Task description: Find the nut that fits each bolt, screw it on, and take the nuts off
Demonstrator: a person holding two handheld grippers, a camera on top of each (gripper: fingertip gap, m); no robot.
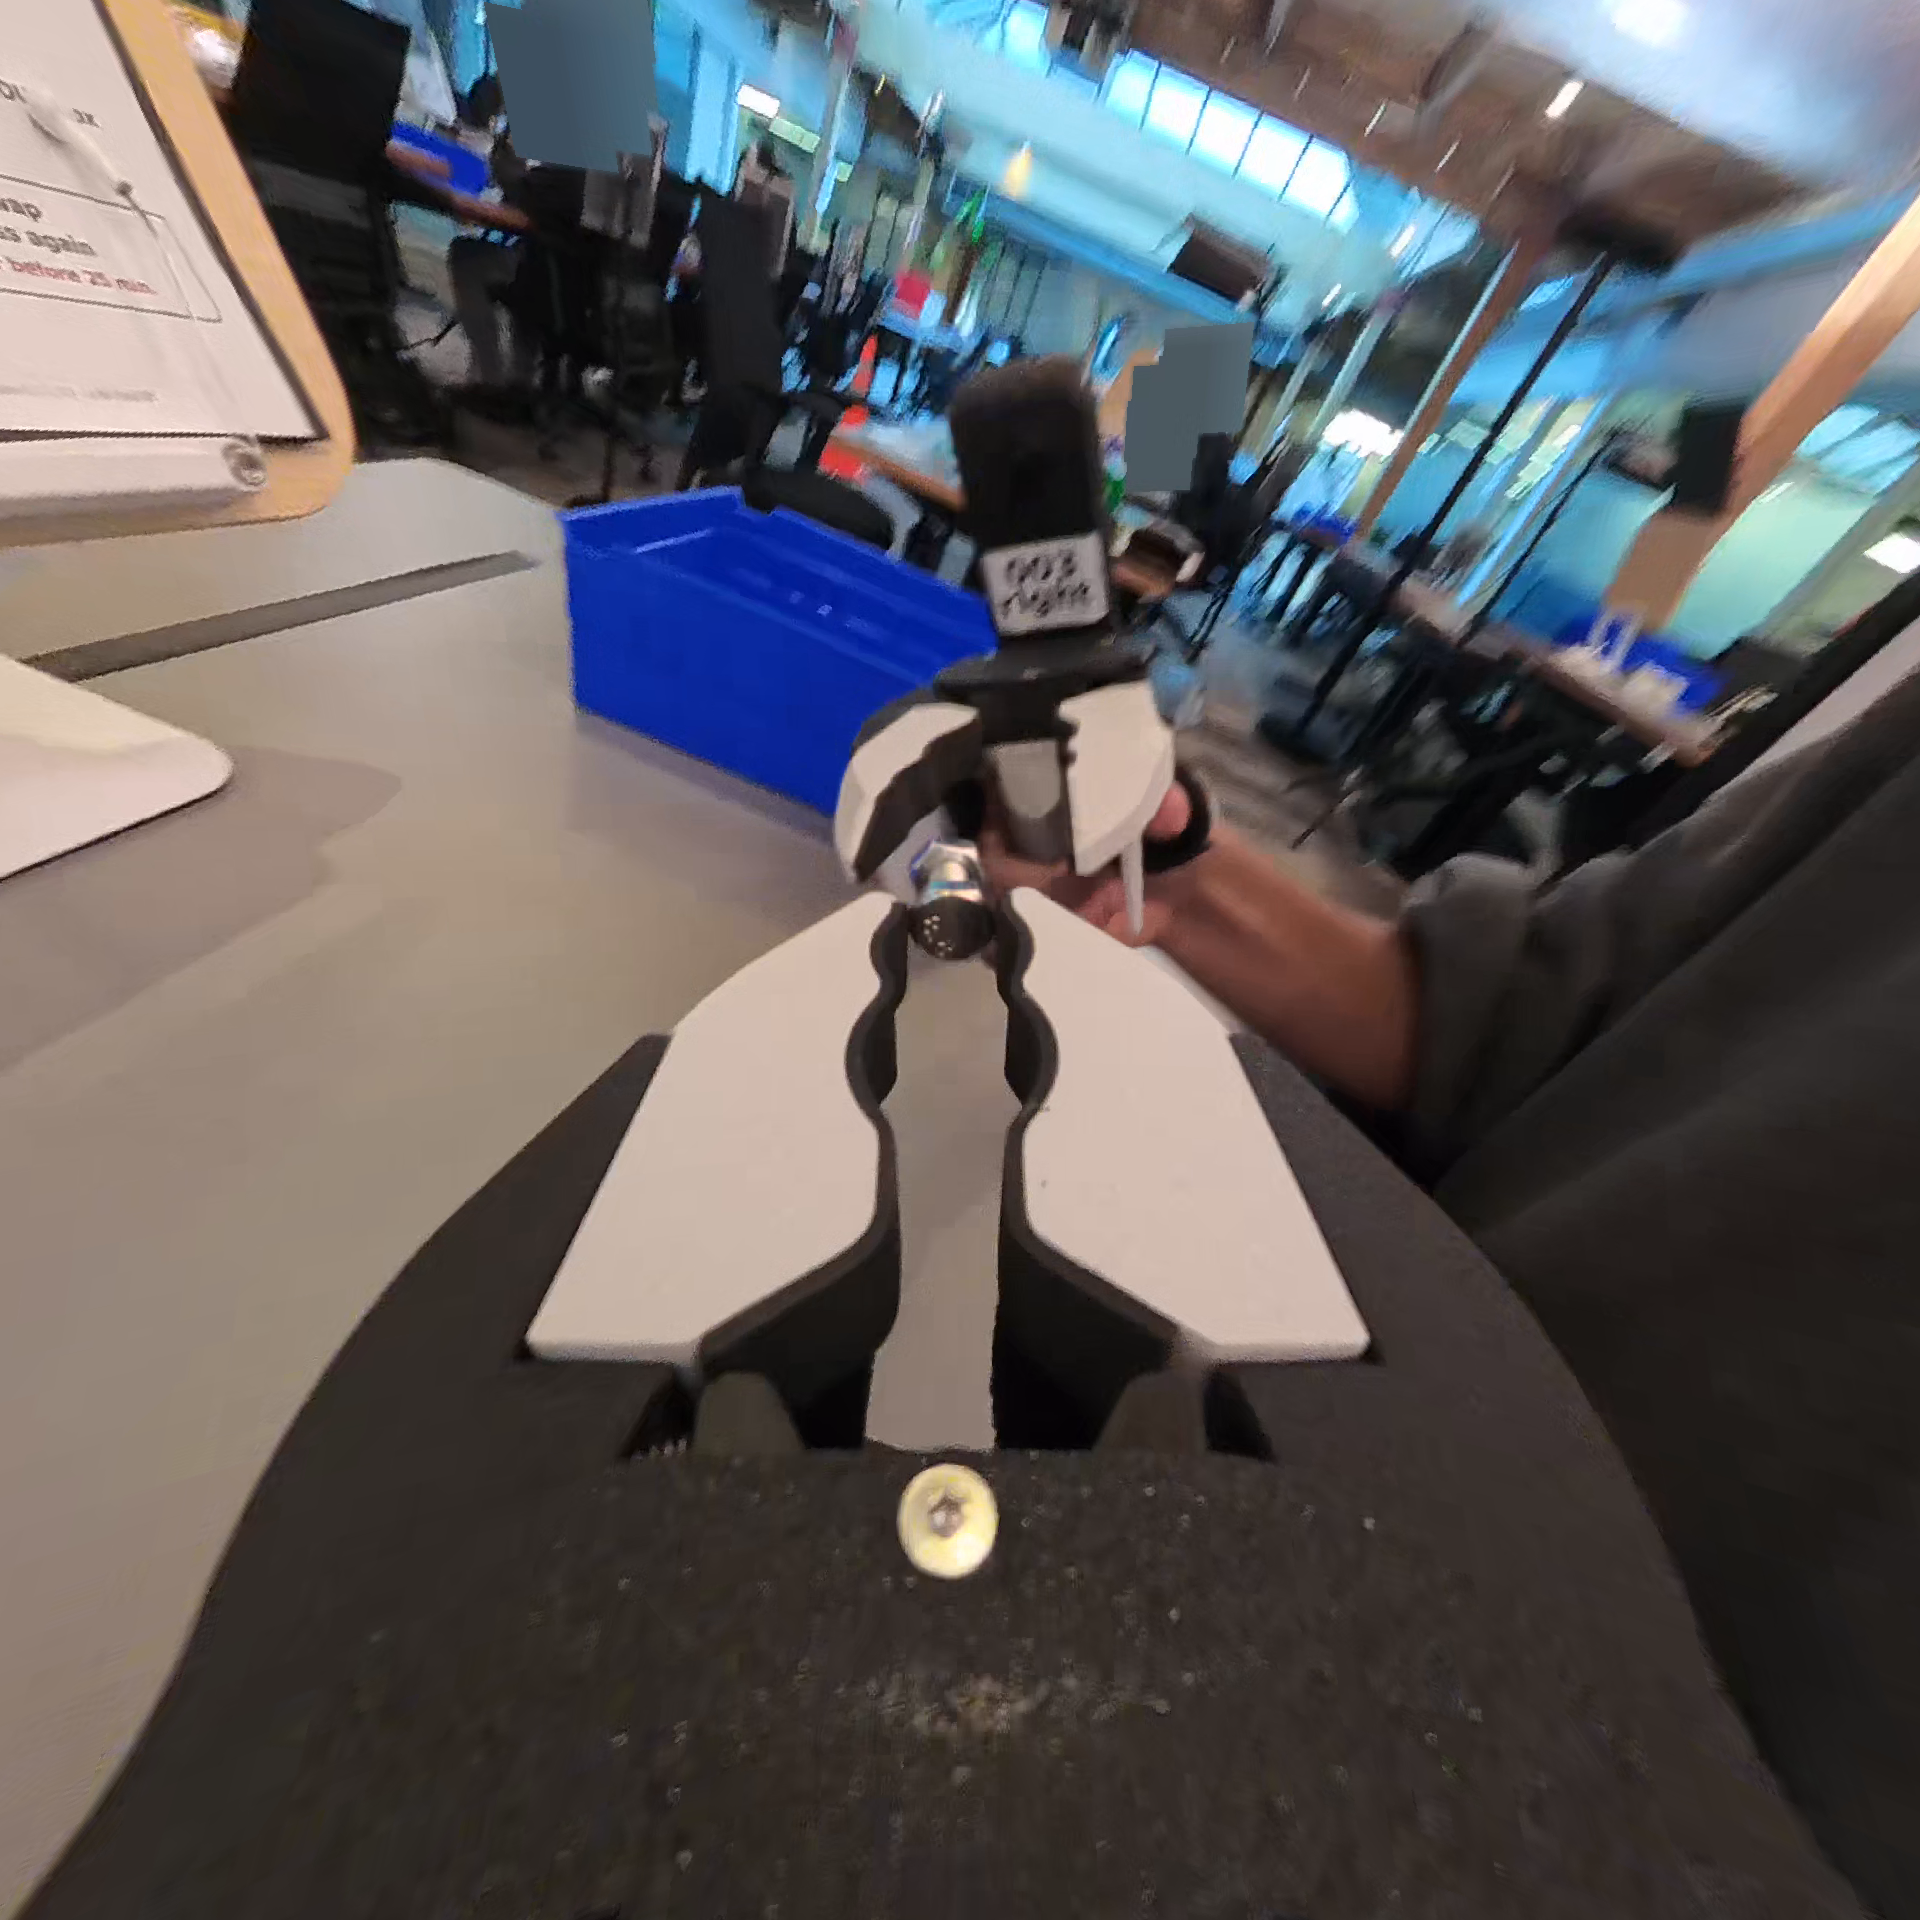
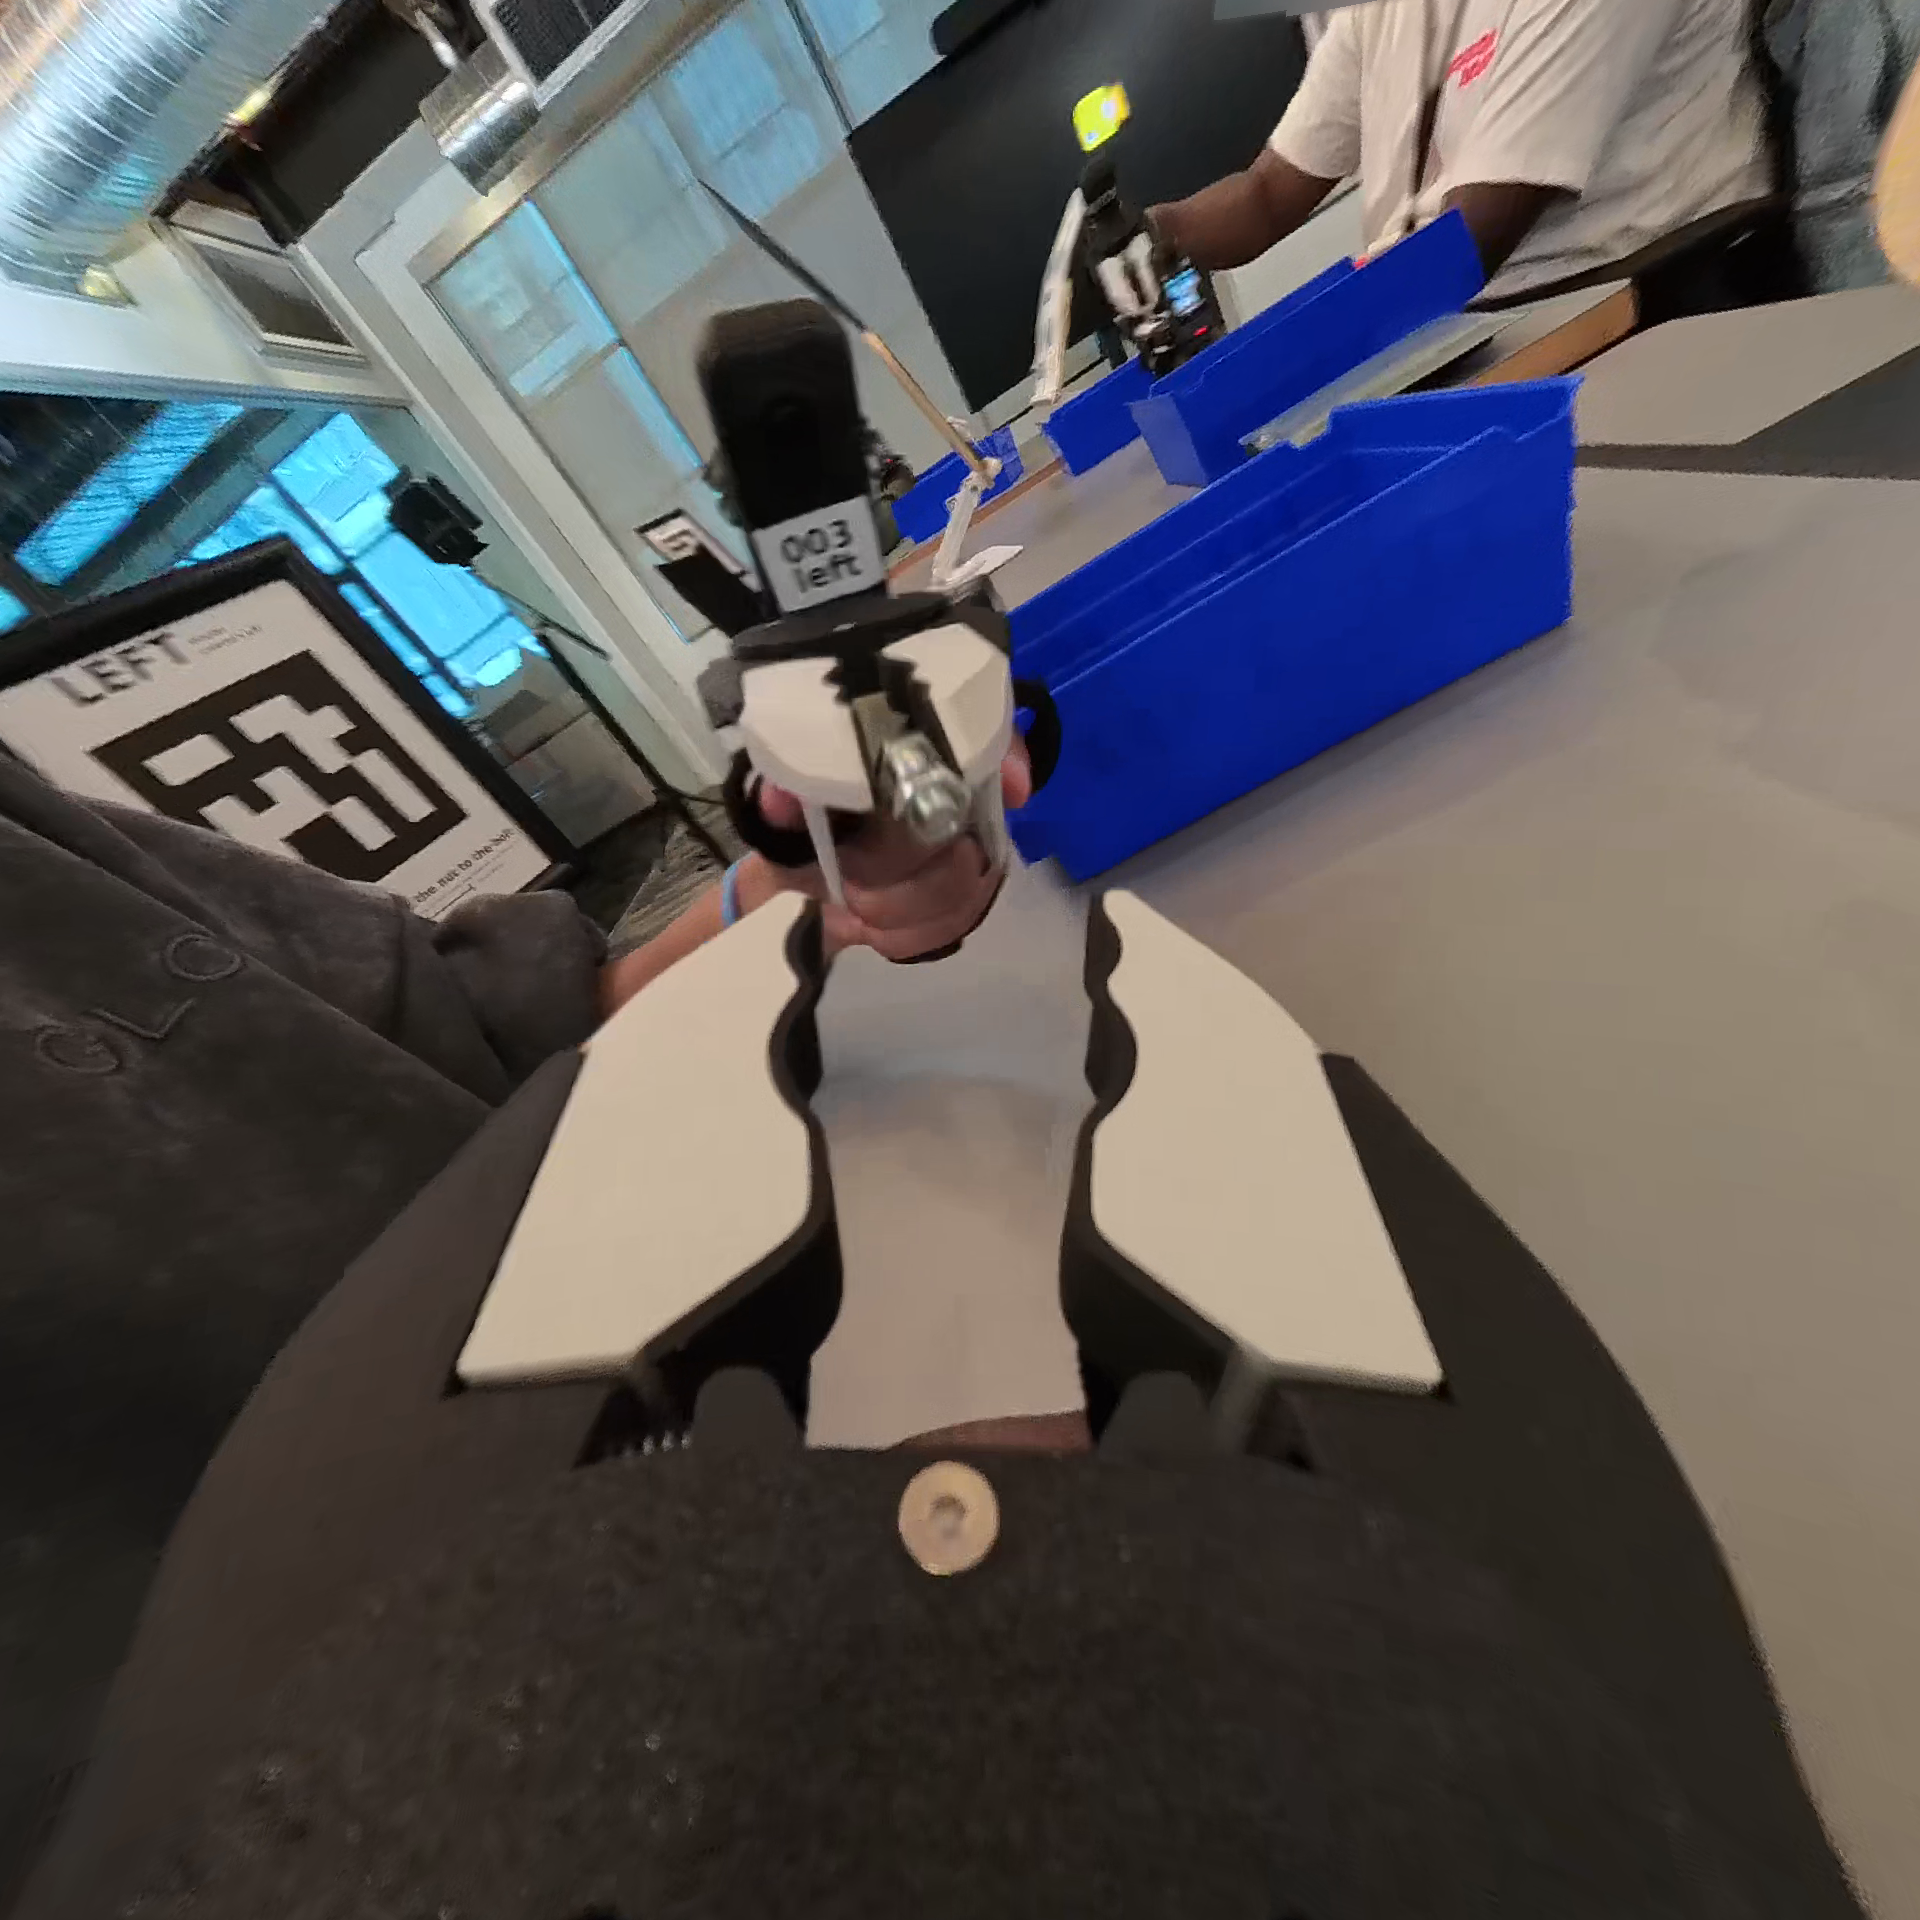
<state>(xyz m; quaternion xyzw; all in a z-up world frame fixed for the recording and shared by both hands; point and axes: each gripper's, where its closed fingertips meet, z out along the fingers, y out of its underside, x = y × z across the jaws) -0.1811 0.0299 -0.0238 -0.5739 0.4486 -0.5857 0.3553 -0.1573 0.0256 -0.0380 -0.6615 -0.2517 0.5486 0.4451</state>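
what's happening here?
A person holds a pair of tongs in each hand above a grey table. The left tongs are shut on a bolt that carries a nut. The right tongs are open and empty, facing the bolt. A blue bin sits beyond.

White label with black print on the black camera block atop the right tool (image 1: 1042, 588); same kind of label on the left tool's camera block (image 2: 821, 562). Framed sign (image 2: 272, 750) left of the bench: heading, black-and-white marker, caption line. Paper sheet (image 1: 99, 234) on a clipboard with black and red print; red print on a person's shirt (image 2: 1474, 58).
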